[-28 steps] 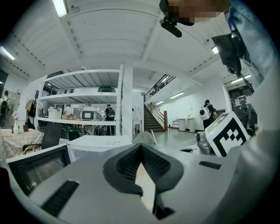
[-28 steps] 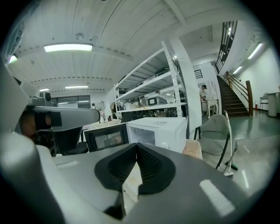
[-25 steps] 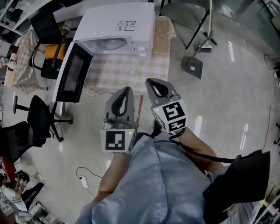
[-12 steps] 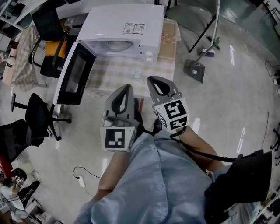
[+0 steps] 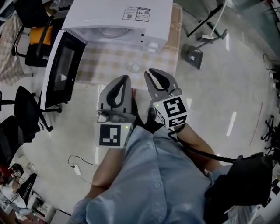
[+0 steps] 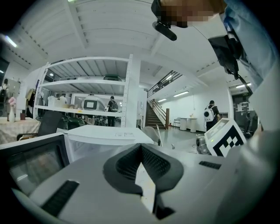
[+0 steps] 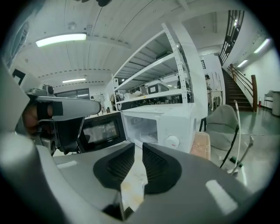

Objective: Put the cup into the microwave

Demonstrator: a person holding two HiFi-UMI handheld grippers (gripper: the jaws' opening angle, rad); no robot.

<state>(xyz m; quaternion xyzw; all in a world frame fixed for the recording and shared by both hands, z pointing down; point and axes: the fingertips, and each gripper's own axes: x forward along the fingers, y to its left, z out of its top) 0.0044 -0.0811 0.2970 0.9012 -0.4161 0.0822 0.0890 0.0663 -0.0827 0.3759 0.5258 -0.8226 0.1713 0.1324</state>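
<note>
What looks like a clear cup point(image 5: 134, 66) stands on the counter point(image 5: 105, 65) before the open microwave point(image 5: 118, 17), just ahead of the right tongs point(image 5: 151, 72). The left tongs point(image 5: 124, 78) are pressed together and the right a narrow slit apart, both empty.

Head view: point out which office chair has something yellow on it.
The chair at the top left, beyond the open microwave door: a yellow item lies on it. The mid-left chair and the bottom-left chair show only black.

Left claw point(image 5: 125, 78) and right claw point(image 5: 148, 71) have moved closer to the cup point(image 5: 134, 66).
</note>
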